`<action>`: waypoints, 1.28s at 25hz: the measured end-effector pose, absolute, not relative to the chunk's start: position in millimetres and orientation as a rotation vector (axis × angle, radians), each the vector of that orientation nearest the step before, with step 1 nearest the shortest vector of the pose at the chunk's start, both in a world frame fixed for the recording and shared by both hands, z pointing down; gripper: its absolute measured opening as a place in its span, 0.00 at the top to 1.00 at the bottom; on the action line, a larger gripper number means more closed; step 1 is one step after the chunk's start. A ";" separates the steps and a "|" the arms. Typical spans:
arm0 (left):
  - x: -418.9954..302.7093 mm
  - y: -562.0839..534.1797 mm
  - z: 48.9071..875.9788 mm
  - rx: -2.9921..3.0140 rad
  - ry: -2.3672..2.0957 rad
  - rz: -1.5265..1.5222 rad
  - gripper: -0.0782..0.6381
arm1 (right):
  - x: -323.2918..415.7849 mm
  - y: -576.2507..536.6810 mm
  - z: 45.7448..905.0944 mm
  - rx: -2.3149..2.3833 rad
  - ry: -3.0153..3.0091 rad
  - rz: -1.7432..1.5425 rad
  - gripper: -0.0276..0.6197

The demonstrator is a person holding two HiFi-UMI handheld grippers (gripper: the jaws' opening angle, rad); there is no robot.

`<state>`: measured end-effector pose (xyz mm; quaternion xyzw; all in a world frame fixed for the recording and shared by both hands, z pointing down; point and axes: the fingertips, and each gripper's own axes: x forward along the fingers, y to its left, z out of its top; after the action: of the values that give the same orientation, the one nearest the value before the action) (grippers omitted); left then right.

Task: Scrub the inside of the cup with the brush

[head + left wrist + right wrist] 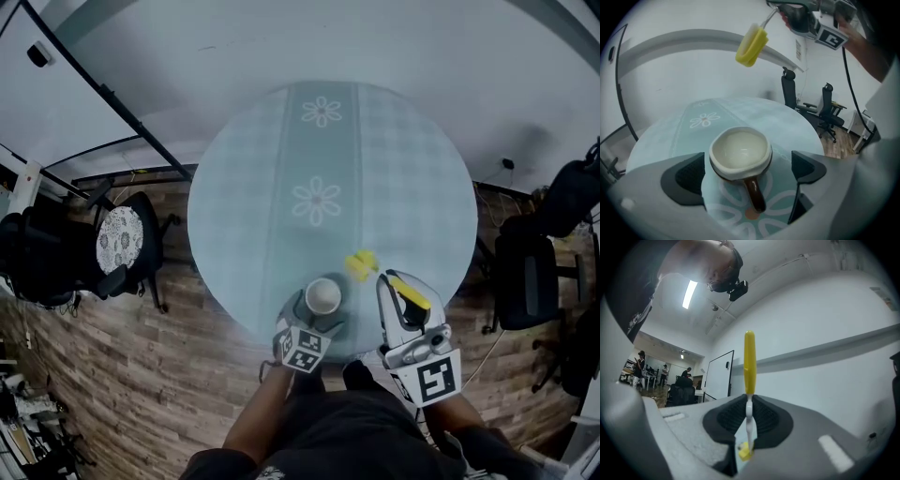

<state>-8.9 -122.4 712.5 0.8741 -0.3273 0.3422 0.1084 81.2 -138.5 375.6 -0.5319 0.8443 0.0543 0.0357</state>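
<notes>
Clerk: First entry, nearest: the left hand-held gripper (747, 172)?
Keeper: Released, jaws spread wide. The cup (740, 151) stands between them on the table (797, 123), brown handle toward the gripper, neither pad pressing it.
Clerk: Next, the right hand-held gripper (749, 414)?
Keeper: Clenched on the white stem of the brush (749, 359). The yellow head is held high, above and beyond the cup, well apart from its rim.
Clerk: Handling note for the step?
Keeper: Probably best to steady the cup by its body, clear of the handle. Then lower the yellow head straight through the rim and work it round the wall, so the cup neither tips nor slides.
Clerk: Contents?
Keeper: Cup: pale glazed interior, nothing seen inside
</notes>
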 end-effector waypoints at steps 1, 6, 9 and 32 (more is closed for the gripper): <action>-8.1 -120.1 701.9 2.597 -0.961 1.016 0.08 | 79.6 -137.1 371.3 -1.629 2.592 0.175 0.90; -13.2 -125.4 627.9 2.692 -1.072 0.905 0.11 | 74.2 -125.0 342.6 -1.609 2.564 0.229 0.90; -21.5 -139.0 572.7 2.746 -1.203 0.779 0.22 | 72.9 -119.3 326.8 -1.613 2.545 0.251 0.91; -64.9 -170.7 420.7 2.735 -1.675 0.330 0.88 | 54.6 -122.2 306.6 -1.645 2.546 0.334 0.91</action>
<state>-64.9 -170.7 420.7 0.8476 -0.5190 0.1022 -0.0411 54.6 -122.2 306.6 -0.5389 0.8339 0.1095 0.0458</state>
